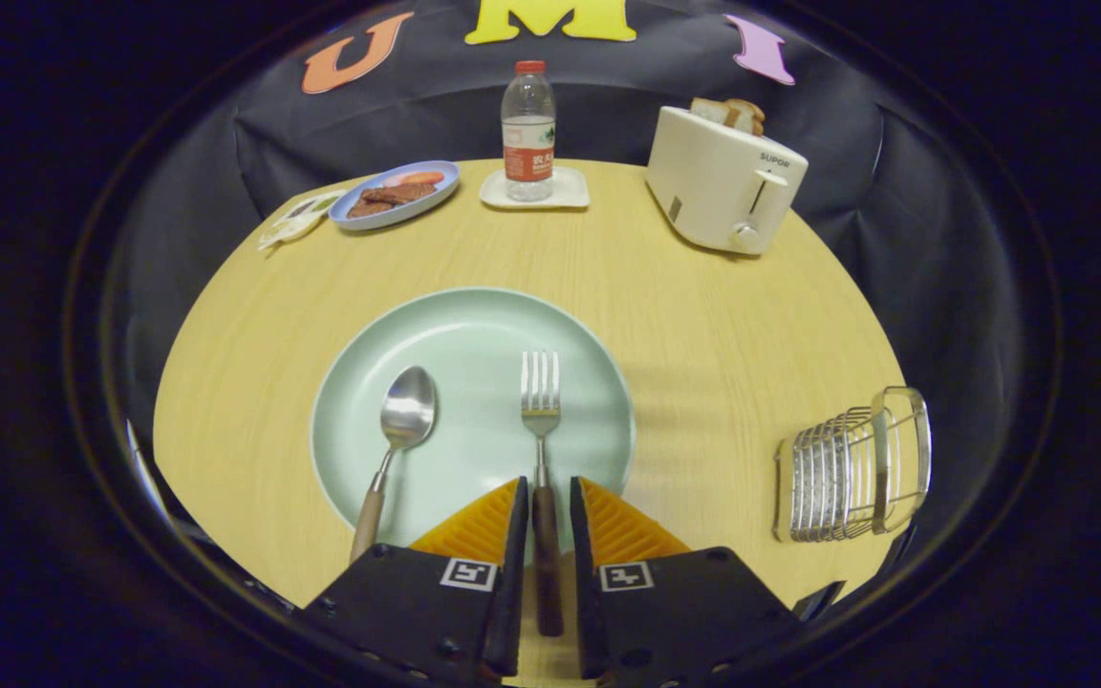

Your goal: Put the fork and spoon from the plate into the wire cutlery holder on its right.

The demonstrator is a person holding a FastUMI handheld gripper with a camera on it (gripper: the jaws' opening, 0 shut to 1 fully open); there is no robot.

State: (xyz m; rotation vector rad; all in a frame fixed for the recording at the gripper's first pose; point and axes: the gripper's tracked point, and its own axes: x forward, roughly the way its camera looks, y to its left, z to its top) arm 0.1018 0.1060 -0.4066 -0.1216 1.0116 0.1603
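My hand-held gripper (547,502) straddles the fork (542,449) handle on the plate (474,330), contact unclear. Pale wood desk (703,325), black cloth behind. Right of the plate, the wire cutlery holder (852,468).

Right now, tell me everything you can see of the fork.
The fork has a shiny metal head with four tines and a thin neck running into a dark brown, wood-looking handle. It lies flat, tines pointing away, head on the green plate right of the spoon. Its handle sits between the fingers, which flank it closely with slim gaps showing, not yet pressing.
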